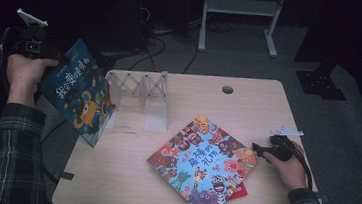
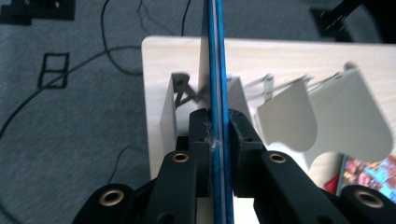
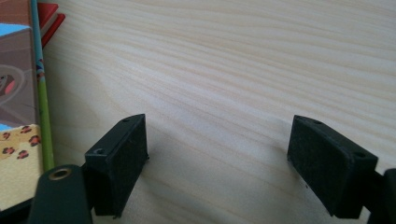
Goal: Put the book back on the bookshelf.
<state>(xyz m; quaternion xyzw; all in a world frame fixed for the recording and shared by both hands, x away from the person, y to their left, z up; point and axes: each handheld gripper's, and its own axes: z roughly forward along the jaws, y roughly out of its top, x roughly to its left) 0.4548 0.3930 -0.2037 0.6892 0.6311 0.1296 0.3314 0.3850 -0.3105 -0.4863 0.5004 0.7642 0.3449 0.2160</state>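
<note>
My left gripper (image 1: 52,62) is shut on the top corner of a blue picture book (image 1: 79,92), held upright and tilted over the table's left edge beside a white folding book rack (image 1: 142,91). In the left gripper view the blue book's edge (image 2: 215,70) runs straight up between the closed jaws of the left gripper (image 2: 217,128), with the rack's white dividers (image 2: 322,116) just beyond. A colourful picture book (image 1: 202,164) lies flat at mid-table on a red book (image 1: 241,190). My right gripper (image 1: 259,151) rests open on the table just right of that book, its pads (image 3: 123,158) holding nothing.
The wooden table (image 1: 249,103) has a round cable hole (image 1: 227,90) at the back. Bare wood lies between the rack and the flat books. Cables trail over the grey carpet (image 1: 174,51) behind, and a white stand (image 1: 240,17) rises farther back.
</note>
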